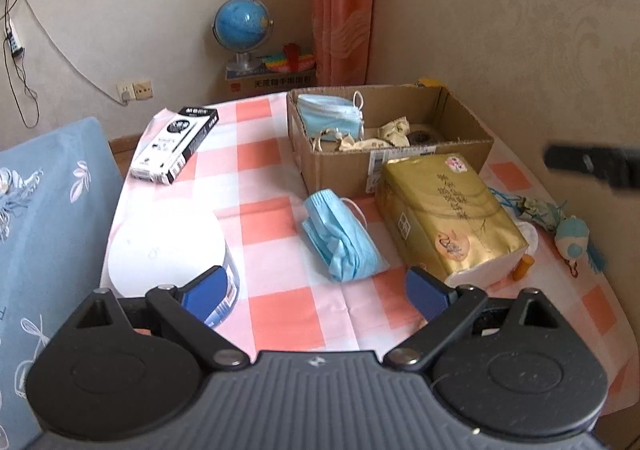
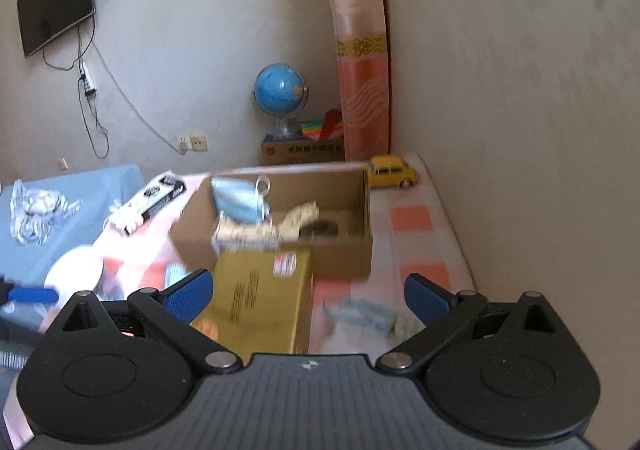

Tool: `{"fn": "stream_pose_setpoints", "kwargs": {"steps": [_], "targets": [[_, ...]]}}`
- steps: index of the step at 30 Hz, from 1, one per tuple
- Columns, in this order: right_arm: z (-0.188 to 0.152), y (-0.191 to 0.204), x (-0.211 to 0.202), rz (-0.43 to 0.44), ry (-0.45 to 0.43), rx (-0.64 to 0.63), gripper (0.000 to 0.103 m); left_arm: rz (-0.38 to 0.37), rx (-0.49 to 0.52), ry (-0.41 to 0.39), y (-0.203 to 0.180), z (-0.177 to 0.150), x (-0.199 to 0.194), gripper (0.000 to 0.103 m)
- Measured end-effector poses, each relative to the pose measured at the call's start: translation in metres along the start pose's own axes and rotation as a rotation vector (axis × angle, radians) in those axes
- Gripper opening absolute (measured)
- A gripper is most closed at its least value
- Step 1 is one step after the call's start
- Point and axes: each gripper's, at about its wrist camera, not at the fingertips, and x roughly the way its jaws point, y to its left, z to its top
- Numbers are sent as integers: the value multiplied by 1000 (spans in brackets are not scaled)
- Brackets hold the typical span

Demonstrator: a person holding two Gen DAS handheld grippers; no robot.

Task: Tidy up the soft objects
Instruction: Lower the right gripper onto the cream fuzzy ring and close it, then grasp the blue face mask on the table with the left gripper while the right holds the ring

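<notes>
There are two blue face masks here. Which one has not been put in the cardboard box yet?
The crumpled mask lying on the checked cloth, beside the gold tissue pack. The other mask already rests inside the cardboard box.

Blue mask (image 1: pixel 340 238), pink-checked tablecloth (image 1: pixel 264 186), gold pack (image 1: pixel 448 210).

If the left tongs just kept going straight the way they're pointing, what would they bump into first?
Most likely the loose blue face mask lying on the checked tablecloth: it sits between the open left tongs and just ahead of them. The cardboard box stands further behind it. Depth is hard to judge through this lens.
</notes>
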Motion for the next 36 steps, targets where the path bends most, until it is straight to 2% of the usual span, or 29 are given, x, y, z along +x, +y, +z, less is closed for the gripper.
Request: {"fn": "stream_pose_setpoints", "kwargs": {"steps": [9, 12, 14, 17, 22, 30, 32, 34, 36], "targets": [[-67, 23, 4, 70, 148, -91, 103, 0, 4, 14, 1, -12, 2, 96], [-81, 34, 9, 107, 185, -120, 99, 2, 9, 18, 2, -14, 4, 96], [-88, 43, 13, 138, 196, -142, 93, -4, 12, 18, 2, -15, 5, 96], [-92, 59, 24, 151, 210, -196, 85, -13, 11, 19, 4, -16, 6, 96], [-95, 77, 42, 156, 228, -253, 81, -16, 7, 20, 9, -17, 8, 96], [-93, 85, 56, 148, 218, -275, 70, -32, 6, 27, 12, -16, 13, 96], [-93, 86, 56, 138, 210, -289, 57, -33, 7, 31, 12, -15, 14, 96], [-92, 87, 56, 132, 207, -301, 51, -34, 9, 33, 11, -15, 16, 96], [-93, 87, 54, 136, 208, -301, 50, -33, 10, 34, 11, -14, 17, 96]]}}
